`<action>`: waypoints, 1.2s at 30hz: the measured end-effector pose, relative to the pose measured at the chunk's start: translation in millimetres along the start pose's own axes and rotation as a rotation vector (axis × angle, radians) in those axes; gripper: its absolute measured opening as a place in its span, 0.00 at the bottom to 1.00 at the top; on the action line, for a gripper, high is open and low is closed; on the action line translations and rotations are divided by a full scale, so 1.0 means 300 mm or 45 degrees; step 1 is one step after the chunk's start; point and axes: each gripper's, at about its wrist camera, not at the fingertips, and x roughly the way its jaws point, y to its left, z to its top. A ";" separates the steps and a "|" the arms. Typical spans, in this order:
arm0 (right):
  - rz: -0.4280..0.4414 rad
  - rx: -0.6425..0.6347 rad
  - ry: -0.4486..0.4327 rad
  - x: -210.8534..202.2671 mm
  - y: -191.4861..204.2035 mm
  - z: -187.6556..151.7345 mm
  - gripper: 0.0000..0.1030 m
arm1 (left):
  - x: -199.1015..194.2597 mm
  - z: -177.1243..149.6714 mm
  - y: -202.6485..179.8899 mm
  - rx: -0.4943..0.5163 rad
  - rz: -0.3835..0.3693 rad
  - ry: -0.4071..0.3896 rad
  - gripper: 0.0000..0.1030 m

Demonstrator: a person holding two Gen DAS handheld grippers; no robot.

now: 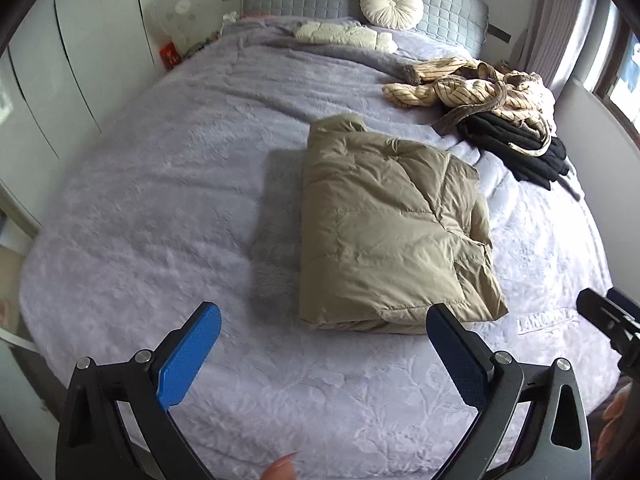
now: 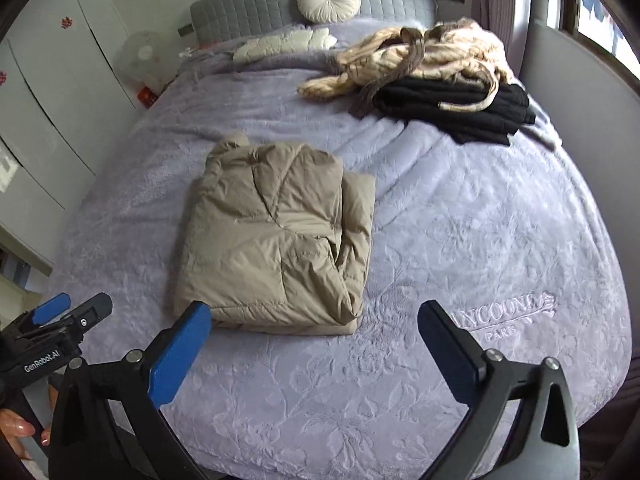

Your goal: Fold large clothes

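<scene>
Embossed into the lilac bedspread point(image 2: 460, 208) near its foot, in raised capitals: "ANCOONE" with "PARIS" beneath, first letter hidden behind a finger. Same embossing in the left wrist view, too blurred to read beyond a few capitals. Printed in white on the black body of the left gripper point(image 2: 72, 308): "GenRobot.AI".

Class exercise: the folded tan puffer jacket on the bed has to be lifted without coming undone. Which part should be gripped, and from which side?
Probably the thick stacked near edge of the tan puffer jacket, approached from the foot of the bed. The layers lie together there, whereas the right side shows loose overlapping flaps. Both grippers are open.
</scene>
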 end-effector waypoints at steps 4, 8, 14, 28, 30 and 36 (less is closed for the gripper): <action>-0.001 0.012 -0.018 -0.039 0.015 0.008 1.00 | -0.059 0.007 -0.007 0.002 0.022 -0.039 1.00; -0.015 0.032 -0.060 -0.090 0.025 0.014 1.00 | -0.110 0.020 0.000 -0.016 0.034 -0.069 1.00; -0.054 0.017 -0.098 -0.132 0.038 0.019 1.00 | -0.178 0.035 0.008 -0.015 0.055 -0.108 1.00; -0.099 -0.006 -0.118 -0.164 0.070 0.024 1.00 | -0.222 0.035 0.008 -0.017 0.043 -0.131 1.00; -0.104 -0.010 -0.120 -0.166 0.075 0.022 1.00 | -0.223 0.033 0.005 -0.012 0.048 -0.131 1.00; -0.100 -0.021 -0.118 -0.162 0.073 0.030 1.00 | -0.228 0.029 -0.004 -0.011 0.049 -0.135 1.00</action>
